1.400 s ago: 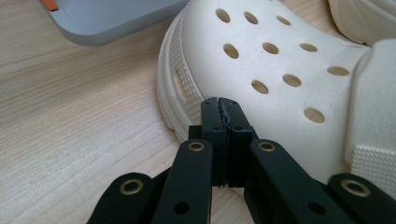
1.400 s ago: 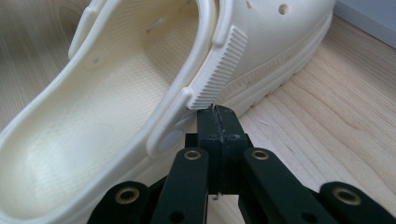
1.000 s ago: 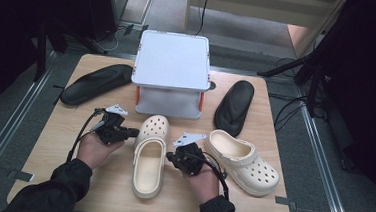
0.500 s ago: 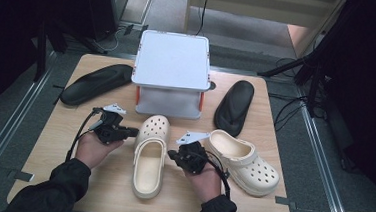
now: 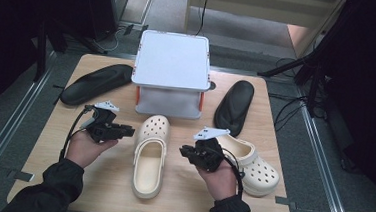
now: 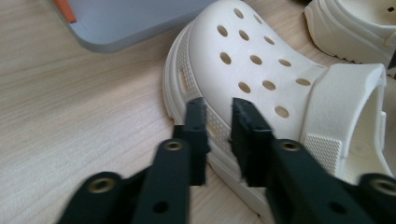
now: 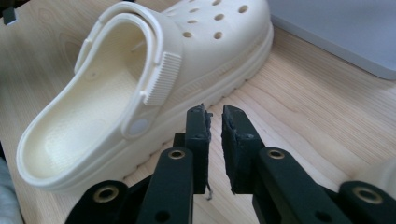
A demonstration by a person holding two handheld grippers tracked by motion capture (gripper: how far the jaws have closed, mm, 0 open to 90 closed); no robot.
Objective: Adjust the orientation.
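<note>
A cream clog (image 5: 150, 153) lies in the middle of the wooden table (image 5: 95, 180), toe toward the far side. My left gripper (image 5: 124, 130) sits just left of its toe. In the left gripper view the left gripper (image 6: 218, 107) points at the clog's (image 6: 261, 70) side rim; its jaws have just been opening and nothing is between them. My right gripper (image 5: 185, 151) hovers just right of the clog's heel. The right gripper view shows the right gripper (image 7: 214, 114) near the clog's (image 7: 140, 93) sole; those jaws have also just been opening, now a narrow gap apart, with nothing between them.
A second cream clog (image 5: 252, 163) lies at the right, behind my right hand. A grey-white box on orange legs (image 5: 171, 67) stands at the back centre. Black slippers lie to its left (image 5: 95, 83) and right (image 5: 234, 103).
My right gripper has drawn a little to the right and up, away from the middle clog. My left hand has stayed where it was. The clog has not moved.
</note>
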